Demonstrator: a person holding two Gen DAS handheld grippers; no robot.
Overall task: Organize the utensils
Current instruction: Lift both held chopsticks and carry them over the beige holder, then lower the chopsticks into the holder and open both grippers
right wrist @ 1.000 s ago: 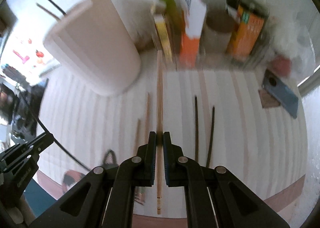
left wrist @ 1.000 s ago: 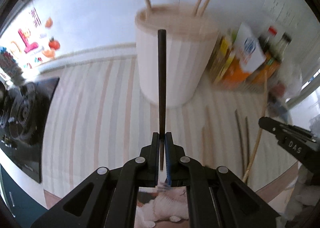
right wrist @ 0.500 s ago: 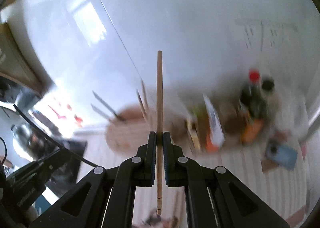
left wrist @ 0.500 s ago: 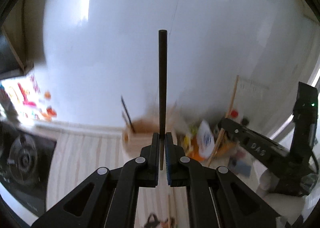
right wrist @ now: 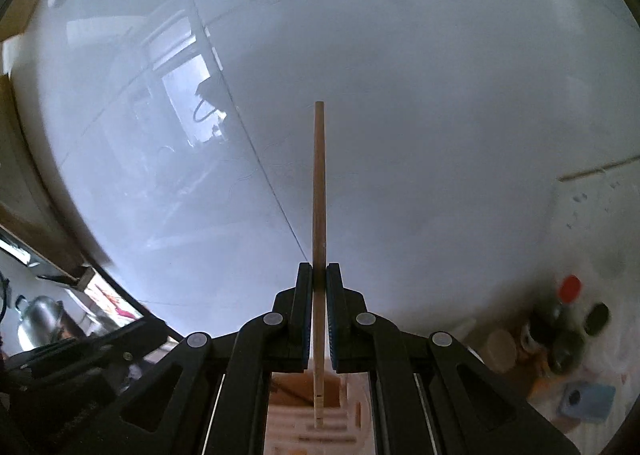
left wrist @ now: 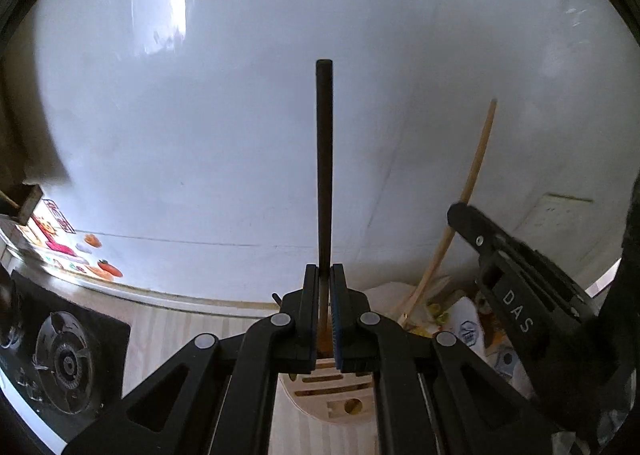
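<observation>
Dark and slender, a black chopstick [left wrist: 324, 159] stands upright in the left tool [left wrist: 325, 307], whose jaws are clamped tight on its lower part, above the slotted wooden utensil holder [left wrist: 332, 395] on the counter [left wrist: 176, 335]. The right tool [right wrist: 319, 315] is pinched shut on a pale wooden chopstick [right wrist: 319, 191], also over that holder, near the bottles [right wrist: 568, 327].

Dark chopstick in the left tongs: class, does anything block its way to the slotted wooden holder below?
Nothing visible does. The dark chopstick is clamped above the slotted wooden holder, whose slots show open beneath the left tongs.
</observation>
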